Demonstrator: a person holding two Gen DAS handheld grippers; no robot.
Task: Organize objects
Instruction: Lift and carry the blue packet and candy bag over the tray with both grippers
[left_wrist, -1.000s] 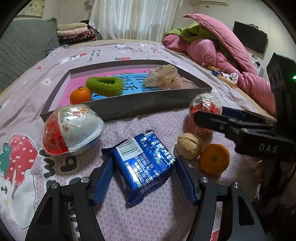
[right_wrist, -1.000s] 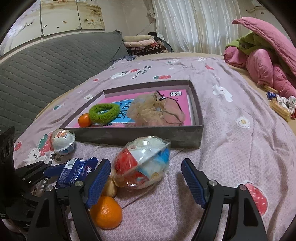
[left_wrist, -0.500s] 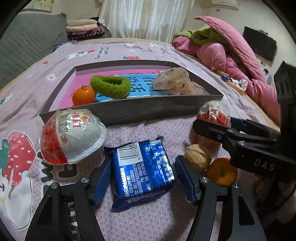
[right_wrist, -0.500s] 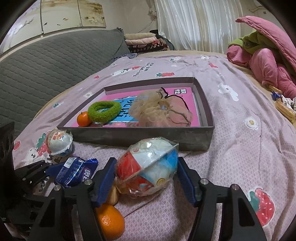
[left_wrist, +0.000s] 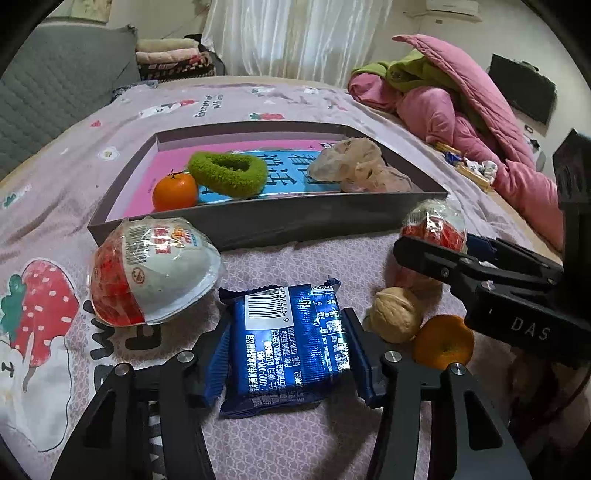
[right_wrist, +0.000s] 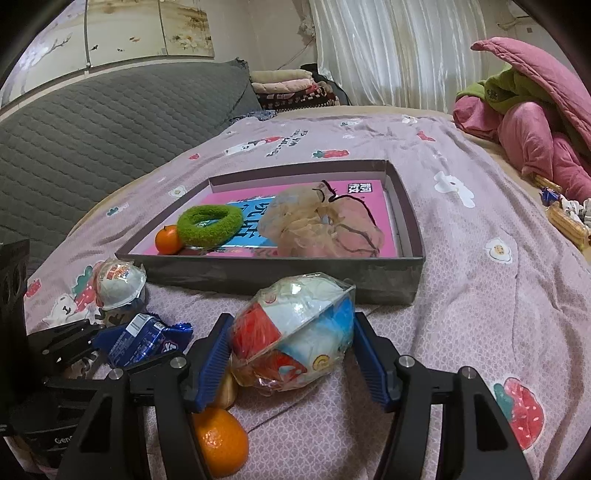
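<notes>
My left gripper (left_wrist: 286, 354) is shut on a blue snack packet (left_wrist: 290, 341), both pads pressing its sides on the bedspread. My right gripper (right_wrist: 291, 354) is shut on a wrapped red, white and blue egg toy (right_wrist: 295, 336), lifted slightly. A second wrapped egg toy (left_wrist: 147, 273) lies left of the packet. A walnut (left_wrist: 397, 319) and an orange (left_wrist: 443, 343) lie to its right. The grey box (left_wrist: 280, 221) beyond holds an orange (left_wrist: 174, 192), a green ring (left_wrist: 229, 173) and a beige mesh pouf (left_wrist: 354, 162).
A purple patterned bedspread (right_wrist: 480, 229) covers the bed. Pink and green bedding (left_wrist: 461, 103) is piled at the right. A grey quilted headboard (right_wrist: 92, 133) stands at the left, with folded blankets (right_wrist: 291, 88) behind.
Both grippers have closed: the left pads have come in onto the blue packet and the right pads onto the egg toy, which has risen a little.
</notes>
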